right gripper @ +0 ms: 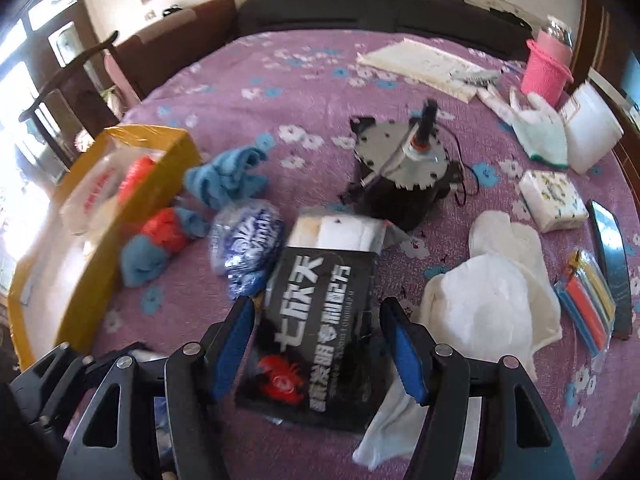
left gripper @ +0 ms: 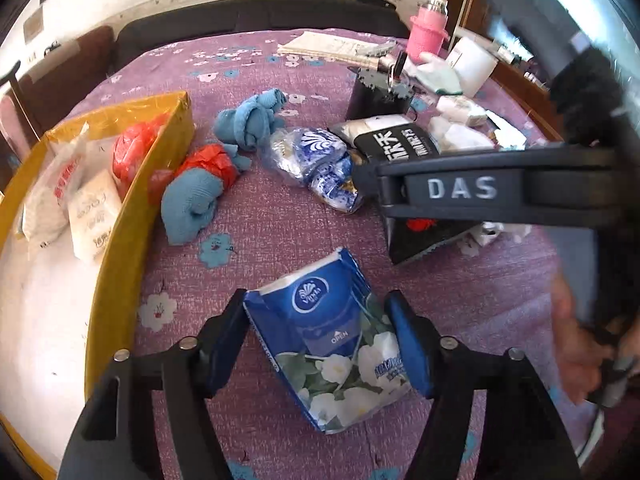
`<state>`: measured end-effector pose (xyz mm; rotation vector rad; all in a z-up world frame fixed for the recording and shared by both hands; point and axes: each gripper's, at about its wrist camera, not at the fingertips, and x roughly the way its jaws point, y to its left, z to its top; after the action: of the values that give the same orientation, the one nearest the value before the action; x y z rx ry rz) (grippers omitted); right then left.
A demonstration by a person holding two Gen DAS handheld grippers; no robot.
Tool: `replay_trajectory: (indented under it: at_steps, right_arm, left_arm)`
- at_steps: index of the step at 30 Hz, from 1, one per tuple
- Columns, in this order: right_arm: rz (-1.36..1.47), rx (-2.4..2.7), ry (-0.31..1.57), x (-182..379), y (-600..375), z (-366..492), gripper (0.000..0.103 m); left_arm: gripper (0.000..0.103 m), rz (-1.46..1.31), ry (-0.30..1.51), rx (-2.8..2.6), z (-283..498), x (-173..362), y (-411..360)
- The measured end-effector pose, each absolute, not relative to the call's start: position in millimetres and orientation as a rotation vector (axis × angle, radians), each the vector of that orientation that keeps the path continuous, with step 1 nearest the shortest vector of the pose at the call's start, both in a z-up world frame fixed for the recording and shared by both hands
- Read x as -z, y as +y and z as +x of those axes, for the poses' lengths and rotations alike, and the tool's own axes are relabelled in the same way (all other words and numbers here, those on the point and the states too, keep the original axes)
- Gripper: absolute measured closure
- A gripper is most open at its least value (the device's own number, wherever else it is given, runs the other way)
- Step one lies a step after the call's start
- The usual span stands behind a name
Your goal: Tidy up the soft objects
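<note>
My left gripper (left gripper: 320,344) has its blue pads on both sides of a blue tissue pack with white flowers (left gripper: 336,356), gripping it over the purple cloth. My right gripper (right gripper: 316,344) is open around a black packet with white lettering and a red crab (right gripper: 316,336), which lies on the cloth; the pads stand just clear of it. It also shows in the left wrist view (left gripper: 396,140). A yellow box (left gripper: 120,240) at the left holds white packets and a red bag. Blue cloths (left gripper: 252,120) and a crumpled blue-white wrapper (left gripper: 316,160) lie between.
A black motor with a metal top (right gripper: 404,168) stands behind the black packet. White towels (right gripper: 492,292), a tissue pack (right gripper: 554,200), a white glove (right gripper: 540,128), a pink cup (right gripper: 546,72), papers (right gripper: 432,66) and a pen packet (right gripper: 588,304) lie to the right.
</note>
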<state>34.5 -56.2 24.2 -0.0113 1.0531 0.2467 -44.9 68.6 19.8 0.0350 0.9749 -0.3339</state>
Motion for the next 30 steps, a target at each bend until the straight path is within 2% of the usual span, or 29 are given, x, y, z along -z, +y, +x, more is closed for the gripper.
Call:
replay_trajectory:
  at_steps: [1,2,3,30]
  right_arm:
    - [0.009,-0.250,1.057,-22,-59,35,0.037]
    - [0.026,-0.257,1.057,-22,-61,35,0.046]
    - [0.040,-0.264,1.059,-22,-62,34,0.048]
    - [0.030,-0.338,0.912,-84,-53,-70,0.050]
  left_arm:
    - [0.039,0.029,0.972,0.339,-47,-20,71]
    - [0.039,0.022,0.971,0.343,-47,-20,72]
    - [0.039,0.010,0.969,0.348,-49,-21,73]
    - [0.039,-0.179,0.860,0.353,-120,-66,129]
